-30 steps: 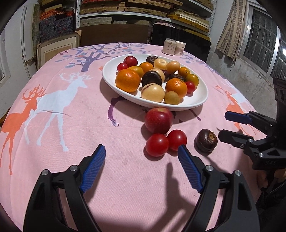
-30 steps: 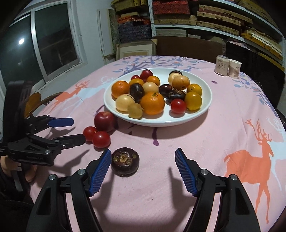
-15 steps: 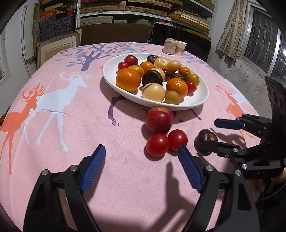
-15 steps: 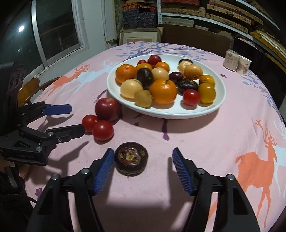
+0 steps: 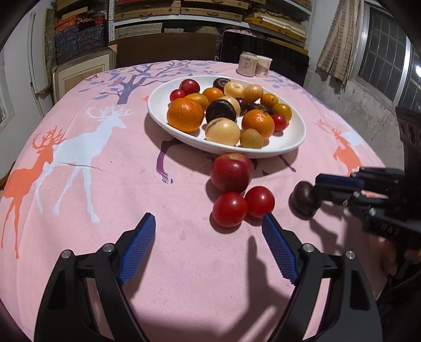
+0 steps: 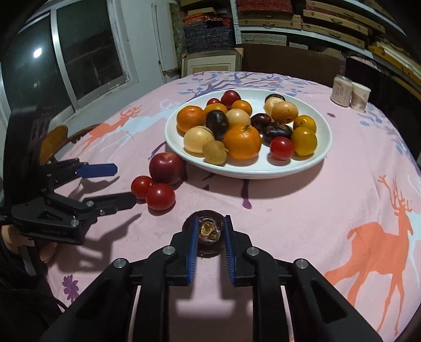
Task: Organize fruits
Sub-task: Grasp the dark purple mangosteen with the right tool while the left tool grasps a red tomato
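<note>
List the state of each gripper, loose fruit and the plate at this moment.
Right gripper: shut on the dark fruit.
Left gripper: open, holding nothing.
Dark fruit: on the cloth, gripped.
Apple: loose beside the plate.
Two tomatoes: loose, touching.
Plate: piled with fruit.

stacked shelves (image 5: 210,15) behind, dark window (image 6: 89,50), white wall (image 6: 142,39).

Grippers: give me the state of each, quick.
Left gripper: open, holding nothing, behind the two cherry tomatoes.
Right gripper: shut on the dark purple fruit, which sits on the tablecloth.
</note>
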Demonstrator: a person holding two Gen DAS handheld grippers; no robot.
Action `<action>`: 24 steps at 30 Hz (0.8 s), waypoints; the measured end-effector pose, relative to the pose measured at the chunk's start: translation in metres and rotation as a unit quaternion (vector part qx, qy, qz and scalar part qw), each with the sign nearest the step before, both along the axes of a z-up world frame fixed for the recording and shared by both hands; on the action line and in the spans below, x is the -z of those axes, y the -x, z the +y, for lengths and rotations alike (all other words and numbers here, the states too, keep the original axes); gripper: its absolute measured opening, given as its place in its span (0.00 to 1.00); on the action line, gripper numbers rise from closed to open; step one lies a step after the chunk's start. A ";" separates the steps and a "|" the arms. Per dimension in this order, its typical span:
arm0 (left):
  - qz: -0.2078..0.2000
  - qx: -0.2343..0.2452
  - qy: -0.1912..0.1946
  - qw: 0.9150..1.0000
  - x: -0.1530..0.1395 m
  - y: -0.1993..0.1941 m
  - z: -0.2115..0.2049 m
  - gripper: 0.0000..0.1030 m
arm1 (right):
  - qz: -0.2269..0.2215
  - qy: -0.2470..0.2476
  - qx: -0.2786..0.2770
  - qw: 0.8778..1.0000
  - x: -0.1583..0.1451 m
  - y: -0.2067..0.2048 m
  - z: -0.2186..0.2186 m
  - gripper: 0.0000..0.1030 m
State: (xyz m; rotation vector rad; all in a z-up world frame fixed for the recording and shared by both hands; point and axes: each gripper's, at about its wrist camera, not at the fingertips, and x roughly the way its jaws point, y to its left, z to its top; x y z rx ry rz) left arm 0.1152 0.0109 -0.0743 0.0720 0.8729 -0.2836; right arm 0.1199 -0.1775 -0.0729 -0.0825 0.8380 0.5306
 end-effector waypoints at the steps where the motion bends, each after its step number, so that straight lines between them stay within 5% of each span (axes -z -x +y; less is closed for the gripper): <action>1: 0.002 0.002 -0.012 1.000 0.001 0.000 -0.003 0.78 | 0.001 -0.002 0.002 1.000 0.000 -0.001 -0.004 0.19; 5: 0.014 0.017 -0.071 0.997 0.008 -0.006 -0.021 0.78 | 0.012 -0.011 0.000 1.000 0.002 -0.006 -0.009 0.23; 9: 0.007 0.025 -0.095 0.995 0.009 -0.014 -0.030 0.78 | 0.004 -0.008 -0.030 0.999 0.000 0.001 -0.001 0.50; 12: 0.011 0.053 -0.074 0.996 0.008 -0.011 -0.030 0.57 | -0.004 -0.026 -0.037 0.999 -0.003 0.005 -0.004 0.63; 17: -0.003 0.069 -0.099 0.993 0.006 -0.004 -0.032 0.48 | 0.007 -0.036 -0.042 0.998 -0.002 0.003 -0.004 0.63; 24: 0.020 0.028 -0.049 0.998 0.005 -0.023 -0.006 0.49 | 0.015 -0.034 -0.047 0.998 0.001 0.002 -0.001 0.66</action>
